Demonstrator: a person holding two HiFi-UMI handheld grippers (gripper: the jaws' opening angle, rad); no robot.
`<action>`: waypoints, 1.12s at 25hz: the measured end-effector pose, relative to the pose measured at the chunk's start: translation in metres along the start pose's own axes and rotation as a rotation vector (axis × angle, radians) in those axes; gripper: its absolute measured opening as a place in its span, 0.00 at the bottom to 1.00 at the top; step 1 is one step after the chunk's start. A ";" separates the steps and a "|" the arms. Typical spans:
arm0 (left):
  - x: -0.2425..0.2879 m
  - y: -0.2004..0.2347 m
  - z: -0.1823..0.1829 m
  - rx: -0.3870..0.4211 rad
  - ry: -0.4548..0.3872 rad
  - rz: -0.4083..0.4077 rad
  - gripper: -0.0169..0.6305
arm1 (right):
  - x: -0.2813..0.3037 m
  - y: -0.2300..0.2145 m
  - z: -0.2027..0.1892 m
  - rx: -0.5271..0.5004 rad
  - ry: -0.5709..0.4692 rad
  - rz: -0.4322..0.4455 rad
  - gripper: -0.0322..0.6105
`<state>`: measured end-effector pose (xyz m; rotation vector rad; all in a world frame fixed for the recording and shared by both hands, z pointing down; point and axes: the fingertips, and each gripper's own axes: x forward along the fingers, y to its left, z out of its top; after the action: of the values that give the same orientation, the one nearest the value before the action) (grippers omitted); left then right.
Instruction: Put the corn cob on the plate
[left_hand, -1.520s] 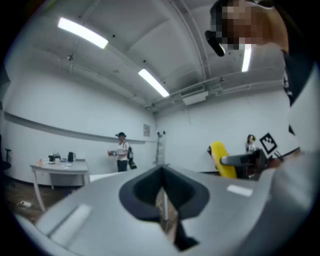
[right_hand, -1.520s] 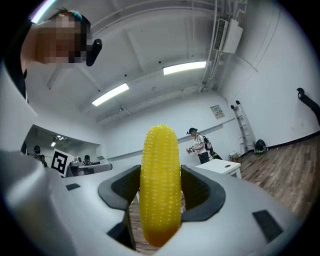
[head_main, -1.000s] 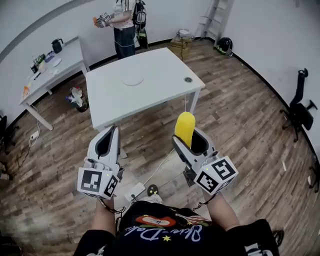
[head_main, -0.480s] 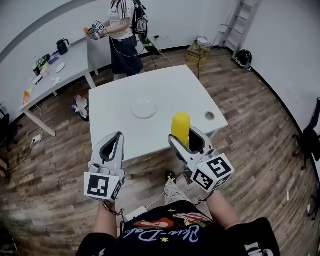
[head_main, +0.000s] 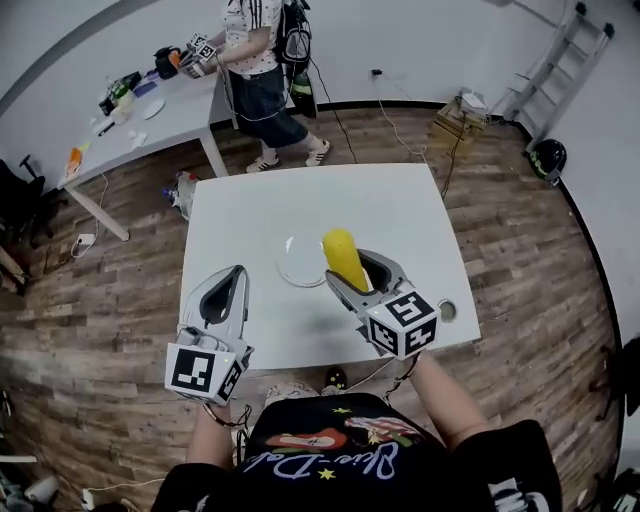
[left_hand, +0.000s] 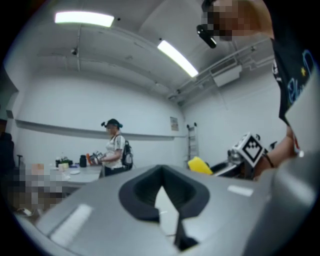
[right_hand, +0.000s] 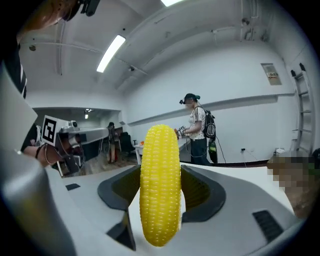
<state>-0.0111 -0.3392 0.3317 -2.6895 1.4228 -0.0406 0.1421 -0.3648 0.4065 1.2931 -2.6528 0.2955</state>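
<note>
Between the jaws of your right gripper (head_main: 360, 276) the corn cob (head_main: 342, 255) stands clamped upright, with the plate (head_main: 292, 262) just to its left, presumably for lowering, while your left gripper (head_main: 228, 290) hangs closed, empty, clear.

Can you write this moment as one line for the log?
right gripper: jaws shut on corn cob | left gripper: jaws shut, empty | plate: bare, on table | corn cob: not on plate yet
</note>
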 end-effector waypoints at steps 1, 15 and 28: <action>0.006 0.007 -0.003 -0.009 0.009 0.014 0.03 | 0.015 -0.008 -0.006 -0.006 0.039 0.010 0.42; 0.045 0.064 -0.020 -0.066 0.029 0.079 0.03 | 0.158 -0.033 -0.115 0.011 0.541 0.130 0.43; 0.044 0.090 -0.035 -0.086 0.062 0.139 0.03 | 0.182 -0.039 -0.165 -0.099 0.860 0.142 0.43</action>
<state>-0.0631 -0.4289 0.3569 -2.6700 1.6632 -0.0533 0.0745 -0.4844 0.6135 0.7032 -1.9774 0.5744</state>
